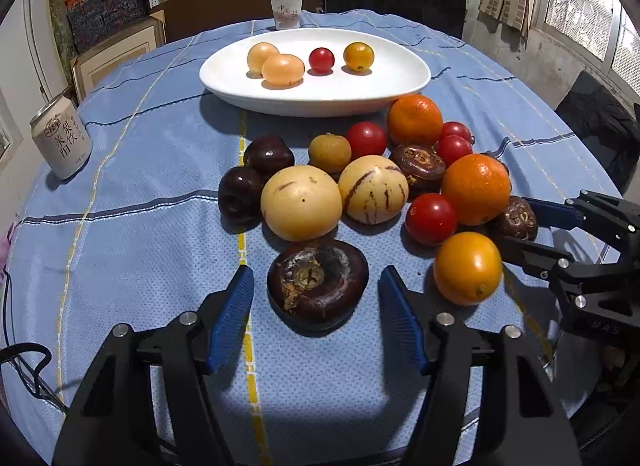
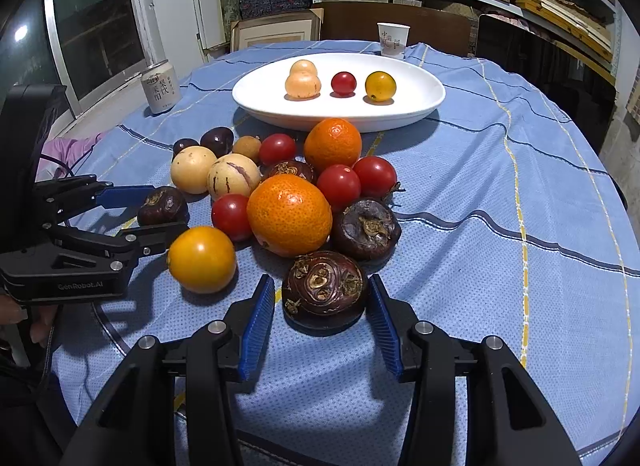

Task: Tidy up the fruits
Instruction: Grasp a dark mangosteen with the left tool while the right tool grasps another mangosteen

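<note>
My left gripper (image 1: 316, 272) stands open around a dark water chestnut (image 1: 318, 284) on the blue cloth, with a gap at each pad. In the right wrist view my right gripper (image 2: 321, 280) brackets another dark water chestnut (image 2: 324, 290). Its blue pads sit very close to the skin, a thin gap showing on the left, so it reads as open. Each gripper also appears from the side: the right gripper (image 1: 514, 221) and the left gripper (image 2: 168, 211). Oranges, red tomatoes, pale melons and dark plums lie piled behind. The white plate (image 1: 224, 81) holds several small fruits.
A drink can (image 1: 60, 137) stands at the table's left edge and a paper cup (image 1: 286, 11) behind the plate. A black cable (image 1: 24, 358) trails off the near left. A yellow-orange tomato (image 1: 468, 268) lies between the two grippers. A hand (image 2: 40, 326) grips the left tool.
</note>
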`<state>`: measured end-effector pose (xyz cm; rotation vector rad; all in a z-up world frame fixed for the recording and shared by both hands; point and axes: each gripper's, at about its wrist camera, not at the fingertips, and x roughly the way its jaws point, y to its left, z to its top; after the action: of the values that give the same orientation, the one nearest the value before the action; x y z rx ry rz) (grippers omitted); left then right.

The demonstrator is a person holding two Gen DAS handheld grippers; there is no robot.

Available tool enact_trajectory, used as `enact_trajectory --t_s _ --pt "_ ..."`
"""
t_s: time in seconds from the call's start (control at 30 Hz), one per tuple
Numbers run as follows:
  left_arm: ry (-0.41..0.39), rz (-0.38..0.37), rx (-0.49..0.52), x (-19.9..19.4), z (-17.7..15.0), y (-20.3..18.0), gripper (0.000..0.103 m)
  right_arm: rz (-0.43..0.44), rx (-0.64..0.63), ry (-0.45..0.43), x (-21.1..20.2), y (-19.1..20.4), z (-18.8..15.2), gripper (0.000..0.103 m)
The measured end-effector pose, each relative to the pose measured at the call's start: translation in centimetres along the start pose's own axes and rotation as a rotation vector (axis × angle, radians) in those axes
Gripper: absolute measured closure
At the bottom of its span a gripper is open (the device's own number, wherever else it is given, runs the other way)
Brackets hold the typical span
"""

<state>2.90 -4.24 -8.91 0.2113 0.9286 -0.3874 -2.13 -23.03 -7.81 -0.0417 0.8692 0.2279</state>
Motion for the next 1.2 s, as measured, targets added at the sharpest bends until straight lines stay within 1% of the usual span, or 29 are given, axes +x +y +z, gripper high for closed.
enact_trajectory --t_s 0.1,0.13,0.17,0.2,0.27,0.33,0.6,0.77,0.9,0.93,1.03,1.1,1.2 --pt "-0.003 0.006 -0.007 0.0 0.0 0.1 0.038 -0.005 -0.005 -0.001 0.0 0.1 0.0 0.054" --pt "-0.006 0.012 -0.012 0.0 0.0 0.1 0.045 -0.006 -0.006 -0.001 0.0 0.1 0.0 0.054" --pt "-0.013 0.014 -0.019 -0.1 -0.1 0.3 0.049 -0.006 -0.006 0.0 0.0 0.1 0.0 0.054" --pt "-0.02 0.011 -0.021 -0.2 -0.1 0.3 0.056 -0.007 -0.007 0.001 0.0 0.1 0.0 0.054" --pt "-0.025 0.011 -0.023 -0.3 -0.2 0.4 0.056 -0.011 -0.008 0.0 0.0 0.2 0.0 0.055" --pt "-0.029 0.005 -0.028 -0.4 -0.1 0.5 0.057 -0.014 -0.004 0.001 0.0 0.1 0.0 0.059" --pt "-0.047 -0.007 -0.058 -0.8 -0.3 0.9 0.057 -0.006 0.003 0.0 0.0 -0.1 -0.1 0.06" --pt "-0.031 -0.023 -0.08 -0.6 -0.5 1.4 0.057 -0.003 0.006 0.0 0.0 -0.1 0.0 0.06" --pt "-0.019 -0.008 -0.061 -0.4 -0.4 1.1 0.055 -0.002 0.006 -0.001 0.0 -0.1 -0.1 0.06" --pt "-0.015 -0.01 -0.054 -0.3 -0.4 1.0 0.053 -0.002 0.007 -0.001 0.0 -0.1 -0.1 0.06" --pt "-0.01 -0.004 -0.038 -0.2 -0.3 0.7 0.05 0.001 0.008 -0.002 0.0 -0.1 -0.1 0.06" --pt "-0.008 -0.004 -0.037 -0.2 -0.3 0.7 0.05 0.001 0.008 -0.002 0.0 -0.1 -0.1 0.06" --pt "-0.018 0.002 -0.059 -0.4 -0.4 0.9 0.057 0.002 0.008 -0.003 0.0 -0.2 -0.1 0.06"
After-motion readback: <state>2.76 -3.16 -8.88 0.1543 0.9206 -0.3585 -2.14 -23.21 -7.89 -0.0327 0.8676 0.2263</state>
